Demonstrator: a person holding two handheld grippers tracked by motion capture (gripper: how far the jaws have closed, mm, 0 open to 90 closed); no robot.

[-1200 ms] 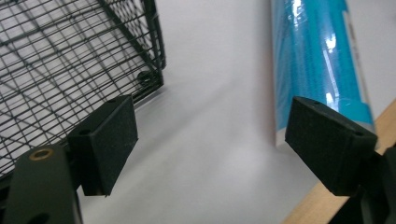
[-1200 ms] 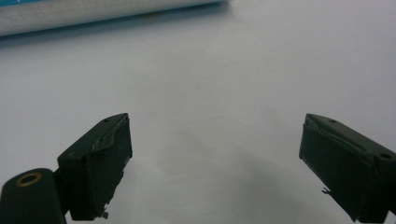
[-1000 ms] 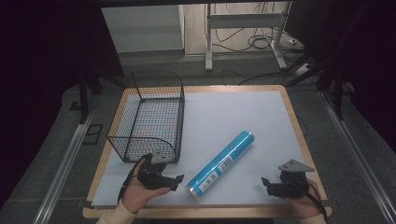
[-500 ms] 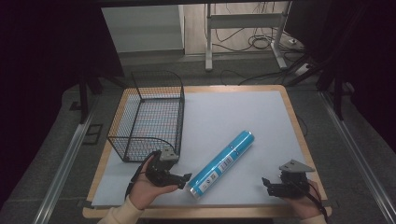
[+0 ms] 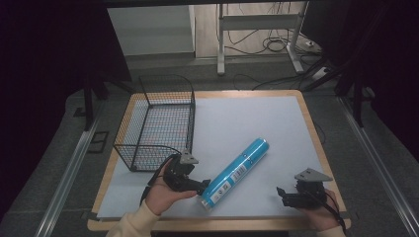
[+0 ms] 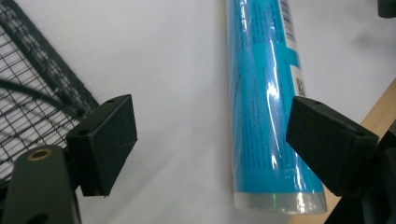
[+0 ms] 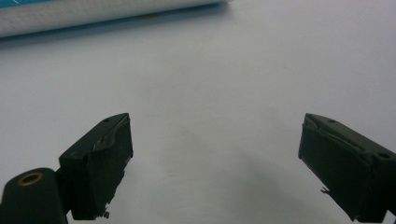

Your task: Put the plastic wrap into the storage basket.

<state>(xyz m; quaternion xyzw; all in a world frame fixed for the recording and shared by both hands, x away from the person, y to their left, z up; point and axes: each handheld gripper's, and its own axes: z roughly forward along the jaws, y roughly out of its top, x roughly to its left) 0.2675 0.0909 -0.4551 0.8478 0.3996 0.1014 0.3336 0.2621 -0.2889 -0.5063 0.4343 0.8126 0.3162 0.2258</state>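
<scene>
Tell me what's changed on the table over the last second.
The left gripper has moved right, up to the near end of the blue tube, its jaws open with the tube partly between them, not gripped. The tube, the wire basket and the open right gripper stayed put.

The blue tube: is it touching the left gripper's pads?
Apart. In the left gripper view the pads stand wide open, and white table shows between them and the blue tube.

I see a glossy blue tube (image 5: 236, 172) with a white label, a black mesh basket (image 5: 157, 123) at ten o'clock, and a white table (image 5: 247, 118) edged in wood.
</scene>
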